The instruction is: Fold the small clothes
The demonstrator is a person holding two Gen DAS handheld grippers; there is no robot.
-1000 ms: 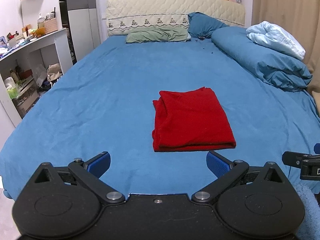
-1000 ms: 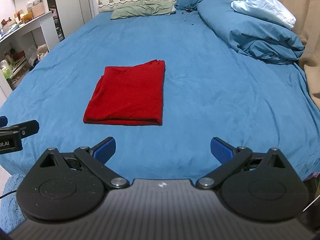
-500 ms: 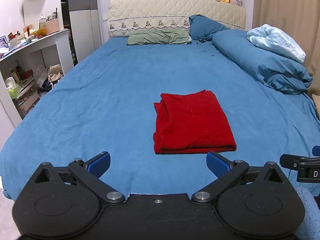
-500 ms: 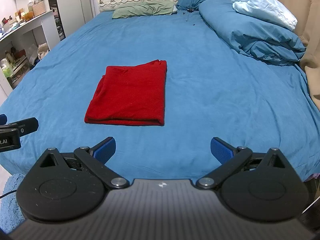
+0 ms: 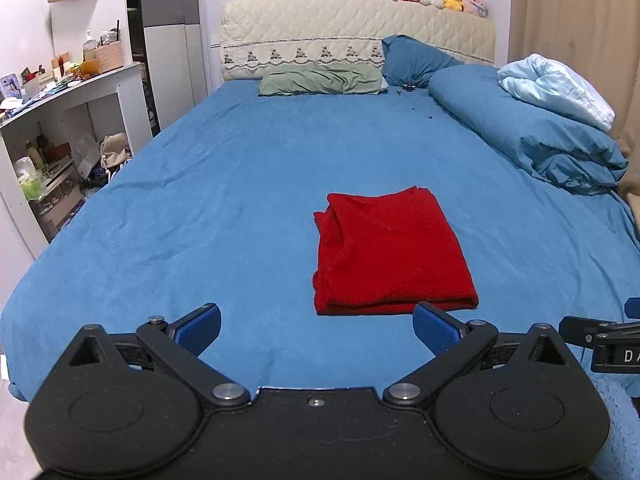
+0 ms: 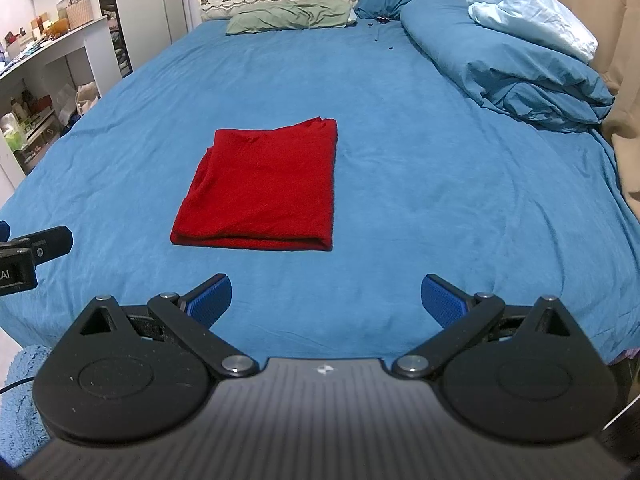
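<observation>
Here, a folded red garment is laid flat on a bed.

The bed (image 5: 224, 208) is covered by a blue sheet, with a rolled blue duvet (image 5: 532, 140) along its right side. The folded red garment (image 5: 390, 252) is seen near the foot edge. Left gripper (image 5: 316, 324) and right gripper (image 6: 326, 300) are held spread wide, empty, short of it.

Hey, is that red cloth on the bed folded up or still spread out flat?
Folded. The red cloth lies as a neat rectangle on the bed, with doubled layers showing along its near edge and left side.
</observation>
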